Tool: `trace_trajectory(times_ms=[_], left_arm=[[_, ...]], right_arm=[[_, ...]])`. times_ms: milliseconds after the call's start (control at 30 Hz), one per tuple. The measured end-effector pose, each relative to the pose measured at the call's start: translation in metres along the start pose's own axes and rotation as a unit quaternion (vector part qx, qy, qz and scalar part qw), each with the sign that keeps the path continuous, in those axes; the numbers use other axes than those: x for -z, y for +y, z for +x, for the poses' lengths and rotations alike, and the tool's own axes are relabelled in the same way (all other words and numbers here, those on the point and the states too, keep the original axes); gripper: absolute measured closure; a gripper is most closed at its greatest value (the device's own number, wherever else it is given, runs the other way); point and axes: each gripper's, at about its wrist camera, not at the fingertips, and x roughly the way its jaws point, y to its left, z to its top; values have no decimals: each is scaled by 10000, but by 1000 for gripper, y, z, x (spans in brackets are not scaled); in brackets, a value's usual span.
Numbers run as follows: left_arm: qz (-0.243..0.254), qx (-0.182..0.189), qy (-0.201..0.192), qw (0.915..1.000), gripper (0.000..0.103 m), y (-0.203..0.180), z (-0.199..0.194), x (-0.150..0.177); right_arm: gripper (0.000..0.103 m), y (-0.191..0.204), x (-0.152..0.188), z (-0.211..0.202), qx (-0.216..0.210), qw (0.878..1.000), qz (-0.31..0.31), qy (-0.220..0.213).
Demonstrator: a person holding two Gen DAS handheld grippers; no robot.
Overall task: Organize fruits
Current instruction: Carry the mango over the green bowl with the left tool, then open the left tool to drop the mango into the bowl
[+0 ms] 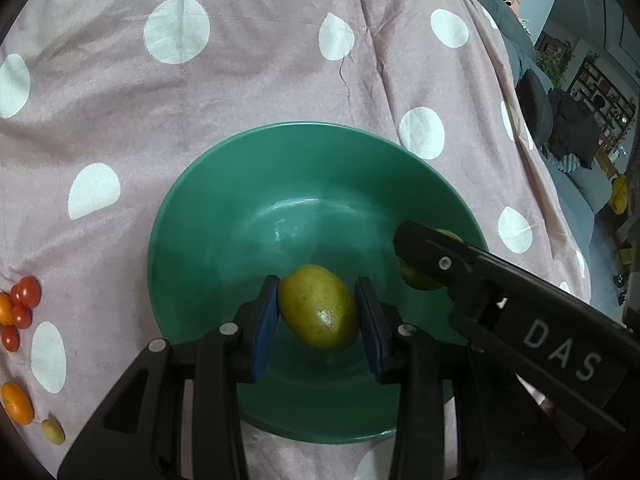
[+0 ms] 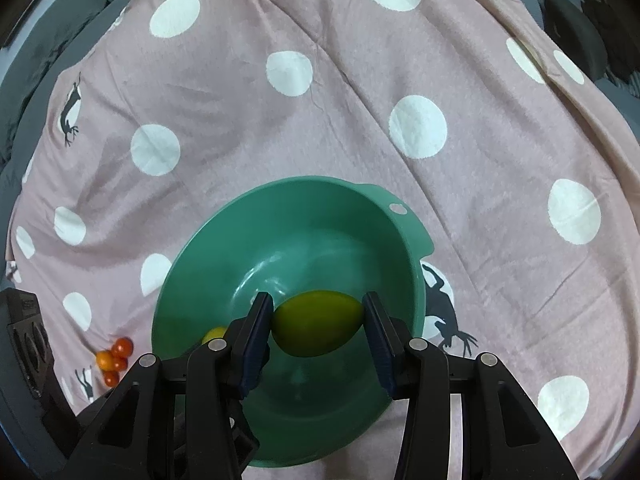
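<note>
A green bowl (image 1: 224, 216) sits on a pink polka-dot cloth; it also shows in the right wrist view (image 2: 208, 248). My left gripper (image 1: 318, 314) is shut on a yellow-green mango (image 1: 318, 312) over the bowl's inside. My right gripper (image 2: 318, 326) is shut on a second green mango (image 2: 318, 326), held over the bowl. In the left wrist view the right gripper's black finger (image 1: 440, 258) hides most of that second mango (image 1: 416, 280). The left mango peeks out low in the right wrist view (image 2: 214, 334).
Red cherry tomatoes (image 1: 22, 312) and small orange fruits (image 1: 16, 402) lie on the cloth left of the bowl, with a small yellowish fruit (image 1: 53, 431). The same cluster shows in the right wrist view (image 2: 114, 358). A grey sofa and shelves (image 1: 592, 92) lie beyond the cloth's right edge.
</note>
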Motion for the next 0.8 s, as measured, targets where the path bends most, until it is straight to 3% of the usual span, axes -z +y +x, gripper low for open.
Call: trace_trajectory(times_ms=[100, 200, 333, 400, 600, 800], left_arm=[[-104, 80, 15, 9999, 64, 2, -2, 0], [-205, 211, -2, 9996, 57, 3, -9, 0], [-167, 207, -284, 9992, 37, 3, -30, 1], [-146, 208, -385, 9989, 32, 4, -39, 2], [-283, 95, -532, 9981, 31, 25, -66, 12], [-620, -250, -634, 9957, 30, 73, -96, 31]], right_arm=[[55, 2, 0, -1, -140, 9999, -57, -33], [54, 5, 0, -2, -180, 9997, -174, -72], [25, 8, -1, -9, -249, 9988, -268, -318], [25, 11, -1, -14, -304, 9980, -318, -453], [25, 22, -1, -14, -273, 9952, -595, -732], [25, 39, 10, 6, 382, 9900, -1120, -762]])
